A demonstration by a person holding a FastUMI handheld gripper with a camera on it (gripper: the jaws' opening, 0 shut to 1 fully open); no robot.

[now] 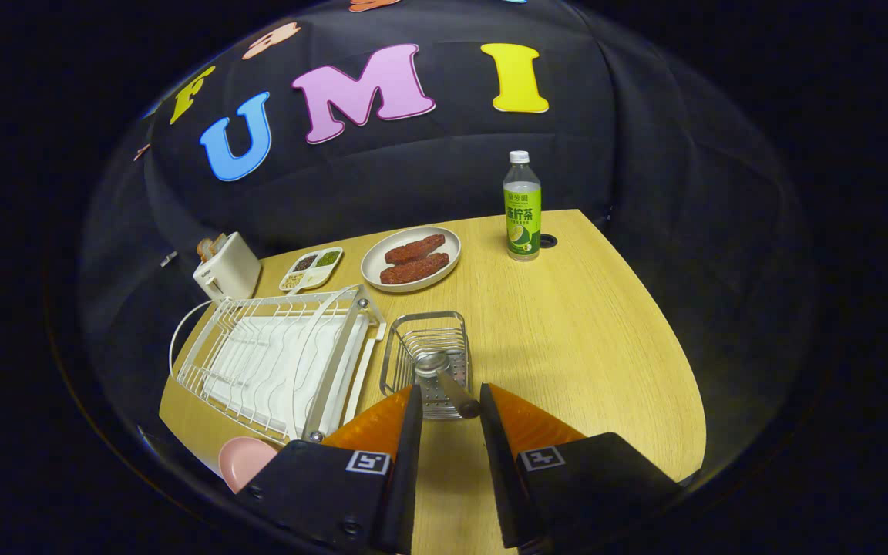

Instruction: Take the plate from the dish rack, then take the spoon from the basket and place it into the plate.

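Note:
A metal spoon [444,378] lies in the wire basket [422,317], its bowl inside and its dark handle pointing back toward me. My gripper [450,395] is open, and the handle's end sits between the two fingertips without either of them pressing on it. A pink plate [242,460] rests on the table near its front edge, left of the fingers and partly hidden behind the left one. The white dish rack [282,358] stands left of the basket with no plate in it.
Beyond the rack stand a white toaster [227,267], a small divided dish [311,270] and an oval plate with two brown meat pieces [412,259]. A green-labelled bottle [522,206] stands at the back. The wooden table [583,339] stretches bare to the right of the basket.

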